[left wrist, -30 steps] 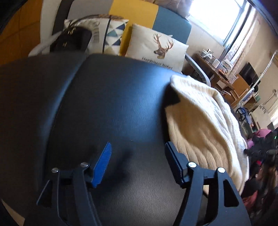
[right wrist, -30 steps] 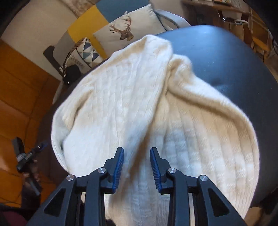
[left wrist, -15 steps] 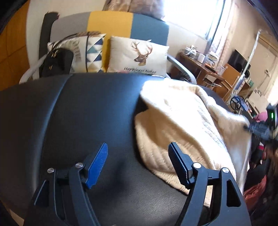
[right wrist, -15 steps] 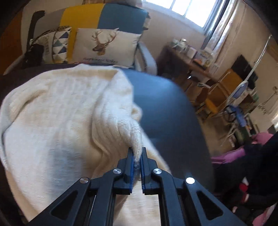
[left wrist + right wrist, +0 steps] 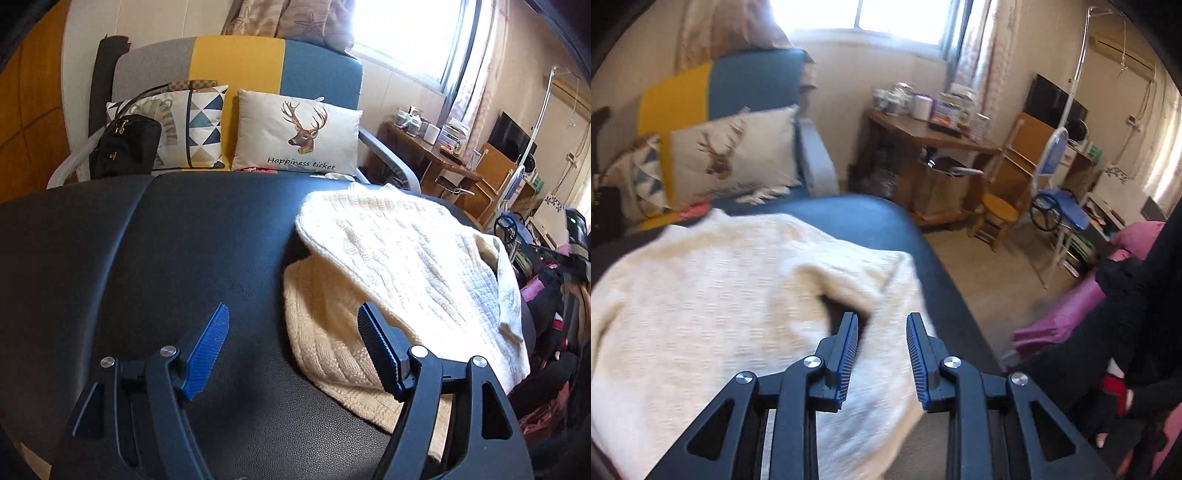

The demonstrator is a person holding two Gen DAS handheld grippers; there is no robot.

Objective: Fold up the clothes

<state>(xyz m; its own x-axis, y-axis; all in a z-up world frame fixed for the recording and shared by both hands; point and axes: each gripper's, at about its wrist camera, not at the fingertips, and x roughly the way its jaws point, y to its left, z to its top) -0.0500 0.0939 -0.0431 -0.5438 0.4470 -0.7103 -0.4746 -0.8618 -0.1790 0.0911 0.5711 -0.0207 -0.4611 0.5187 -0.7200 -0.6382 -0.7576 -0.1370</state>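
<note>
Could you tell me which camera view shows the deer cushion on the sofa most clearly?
The left wrist view: the deer cushion is sharp and whole there, antlers and printed caption legible. In the right wrist view the same cushion is blurred and seen at an angle, its lettering unreadable.

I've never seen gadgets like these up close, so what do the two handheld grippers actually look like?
The left gripper and right gripper look alike: black plastic frames with triangular cut-outs, round silver screw heads at the pivots, and two straight fingers faced with ridged blue pads. No cables or markings show.
</note>
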